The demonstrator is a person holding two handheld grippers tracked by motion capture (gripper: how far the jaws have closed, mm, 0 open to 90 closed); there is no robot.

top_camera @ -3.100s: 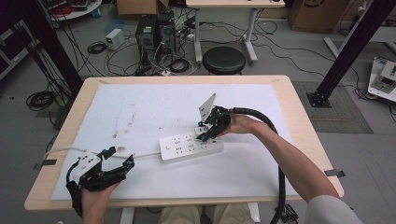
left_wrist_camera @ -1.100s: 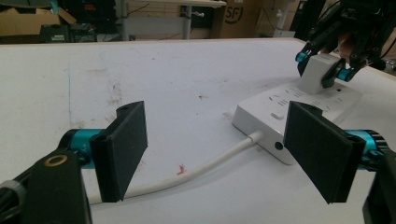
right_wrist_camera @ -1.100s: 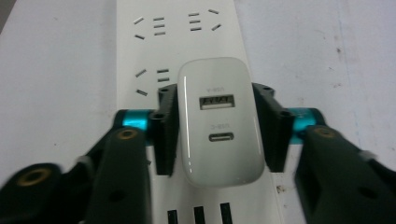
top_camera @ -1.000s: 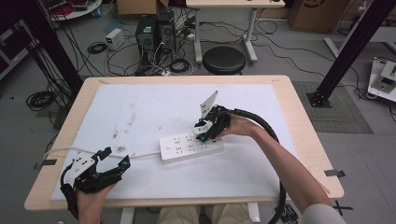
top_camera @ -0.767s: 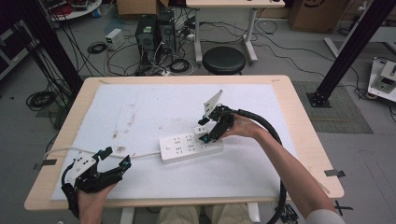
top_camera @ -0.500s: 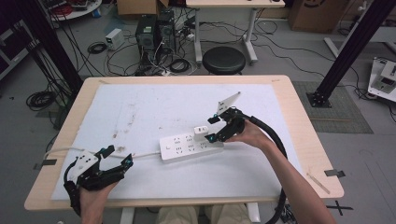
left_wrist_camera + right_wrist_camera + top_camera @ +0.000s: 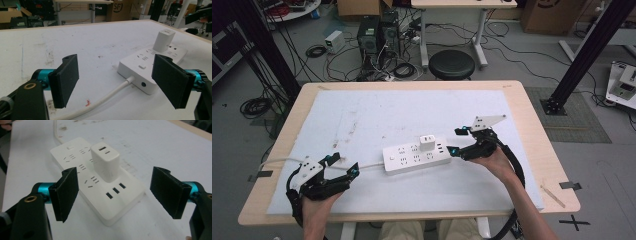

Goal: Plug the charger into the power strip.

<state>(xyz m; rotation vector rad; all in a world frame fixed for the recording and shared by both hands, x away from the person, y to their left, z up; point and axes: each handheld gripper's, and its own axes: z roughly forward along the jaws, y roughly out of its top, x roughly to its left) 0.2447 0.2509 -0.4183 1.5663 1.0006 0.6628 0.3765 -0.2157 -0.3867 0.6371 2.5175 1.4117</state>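
White power strip (image 7: 416, 157) lies mid-table on the pale mat (image 7: 377, 115), a white charger (image 7: 427, 143) plugged upright into its right half. My right gripper (image 7: 453, 141) sits just off the strip's right end, its jaws just spread wide and empty. My left gripper (image 7: 345, 165) rests near the near-left edge, jaws apart, the strip's cable (image 7: 105, 98) between them. Far half of the mat lies bare.

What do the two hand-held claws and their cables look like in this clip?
Both the left claw and the right claw are black, with flat black pads on teal rods. Each carries a pale three-cornered plate on top. A thick black cable trails from the right one. Forearms are bare, no sleeves.
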